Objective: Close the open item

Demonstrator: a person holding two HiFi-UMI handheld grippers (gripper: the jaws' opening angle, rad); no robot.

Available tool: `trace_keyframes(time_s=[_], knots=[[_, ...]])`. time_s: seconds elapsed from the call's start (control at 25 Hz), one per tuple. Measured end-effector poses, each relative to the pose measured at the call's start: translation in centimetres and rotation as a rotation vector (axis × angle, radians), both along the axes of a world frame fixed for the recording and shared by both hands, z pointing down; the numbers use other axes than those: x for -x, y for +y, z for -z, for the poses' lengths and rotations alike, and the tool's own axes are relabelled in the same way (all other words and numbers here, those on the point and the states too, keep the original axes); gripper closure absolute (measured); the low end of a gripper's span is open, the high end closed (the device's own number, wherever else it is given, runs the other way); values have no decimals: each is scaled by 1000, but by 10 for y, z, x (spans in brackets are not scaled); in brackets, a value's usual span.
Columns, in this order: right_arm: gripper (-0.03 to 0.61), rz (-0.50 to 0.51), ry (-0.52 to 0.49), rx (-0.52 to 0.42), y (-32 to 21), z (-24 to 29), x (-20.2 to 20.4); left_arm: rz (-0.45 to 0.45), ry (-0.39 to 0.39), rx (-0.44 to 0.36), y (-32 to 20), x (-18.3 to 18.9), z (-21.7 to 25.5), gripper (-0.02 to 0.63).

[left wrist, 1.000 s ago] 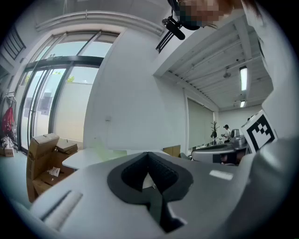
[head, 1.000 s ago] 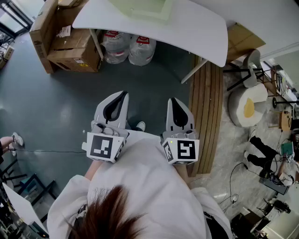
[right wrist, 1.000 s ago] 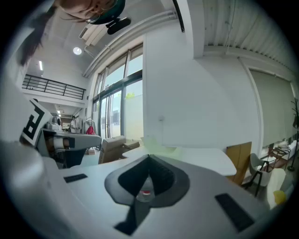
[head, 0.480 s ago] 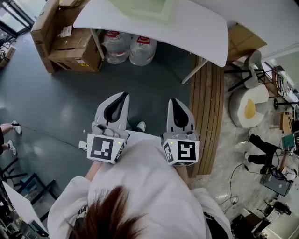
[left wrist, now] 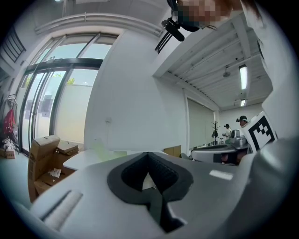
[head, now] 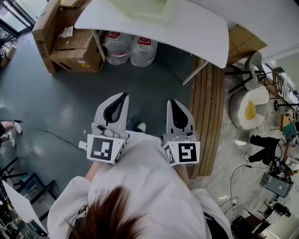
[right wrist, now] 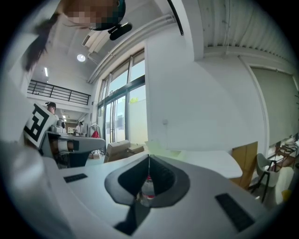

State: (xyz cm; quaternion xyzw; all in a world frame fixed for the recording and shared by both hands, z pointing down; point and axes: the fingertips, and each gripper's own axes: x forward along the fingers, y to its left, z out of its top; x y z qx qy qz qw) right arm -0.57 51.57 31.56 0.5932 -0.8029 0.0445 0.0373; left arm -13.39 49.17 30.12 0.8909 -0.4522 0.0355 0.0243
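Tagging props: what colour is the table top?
White rounded table top; clearest in head view.

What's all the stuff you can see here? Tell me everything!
table: one, white, at the top
pale green thing: one, on the table; too cut off to name
cardboard boxes: several, brown, left of the table
water bottles: two, clear with red labels, under the table
wooden boards: brown, on the right
round cushion: one, white with a yellow spot, far right
floor: grey
left gripper: grey, fingers shut, empty
right gripper: grey, fingers shut, empty
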Motion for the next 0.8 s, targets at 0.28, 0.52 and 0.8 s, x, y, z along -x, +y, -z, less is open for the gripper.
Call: trace_keyframes(time_s=[0.28, 0.52, 0.8], knots=[[568, 4, -8, 22, -4, -5, 7, 10, -5, 39, -8, 10, -5, 606], [568, -11, 0, 51, -20, -13, 13, 18, 21, 46, -30, 23, -8, 606], [568, -24, 3, 78, -63, -16, 27, 0, 29, 57, -77, 36, -8, 606]])
